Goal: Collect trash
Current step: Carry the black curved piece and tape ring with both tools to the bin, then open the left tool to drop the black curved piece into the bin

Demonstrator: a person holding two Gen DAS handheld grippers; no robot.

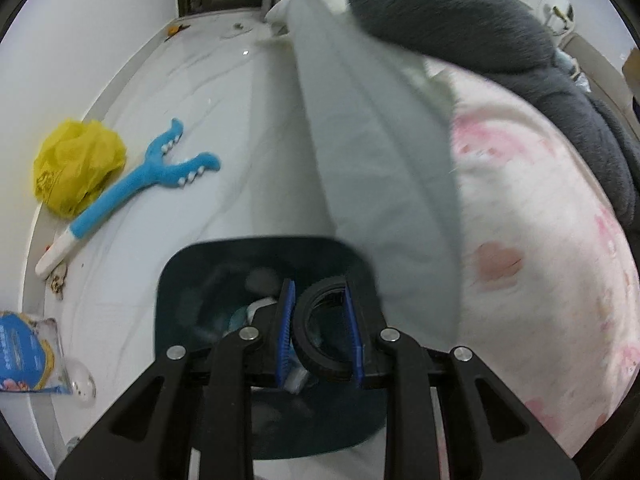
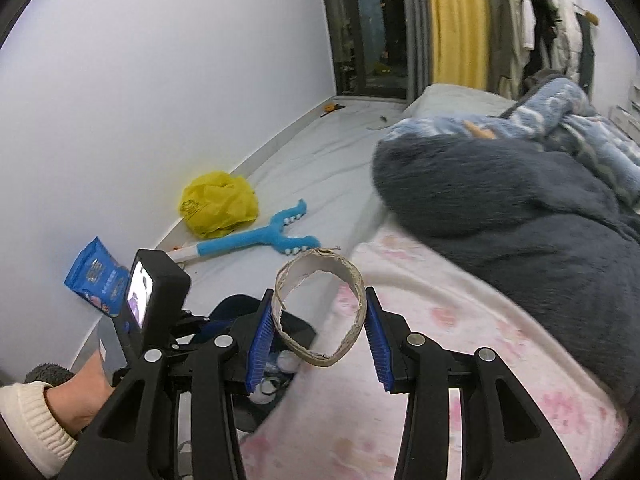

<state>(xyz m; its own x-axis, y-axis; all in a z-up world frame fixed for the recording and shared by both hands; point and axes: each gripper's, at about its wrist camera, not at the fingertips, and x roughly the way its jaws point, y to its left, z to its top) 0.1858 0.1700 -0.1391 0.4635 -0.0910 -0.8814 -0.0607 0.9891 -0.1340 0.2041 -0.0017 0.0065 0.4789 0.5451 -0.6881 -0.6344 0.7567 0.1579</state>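
the left claw (image 1: 320, 328) is clamped tight on a black ring (image 1: 318, 334) right over the open bin (image 1: 180, 280), so let go there. the right claw (image 2: 320, 328), part open, grips a cardboard ring (image 2: 320, 312); carry it toward the bin at 8 o'clock before releasing.
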